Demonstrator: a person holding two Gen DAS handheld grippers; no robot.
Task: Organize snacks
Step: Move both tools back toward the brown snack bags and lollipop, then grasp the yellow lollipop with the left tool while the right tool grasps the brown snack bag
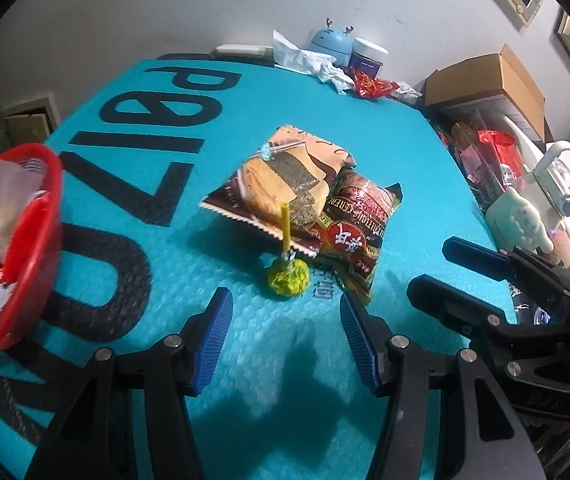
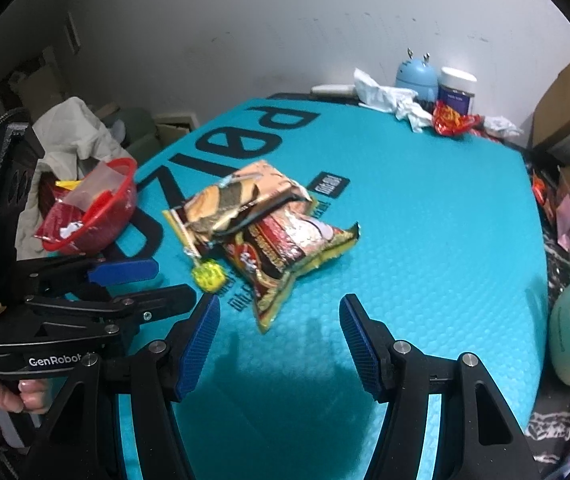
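Left wrist: left gripper [image 1: 285,338] gapes empty over bare mat [image 1: 165,280] before lollipop [image 1: 288,278].

Teal mat [image 1: 425,152] bears two snack packets [image 1: 285,184], a lollipop [image 1: 288,278], perhaps a red basket [image 1: 25,240].

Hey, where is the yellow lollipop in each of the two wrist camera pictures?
Left wrist view: the lollipop sits near the centre, just ahead of the open blue fingers, its stick reaching up over the brown snack packet.
Right wrist view: the lollipop lies left of centre, at the near left corner of the same packet pile.
Shared landmark: the red basket, to the left of the lollipop in both.
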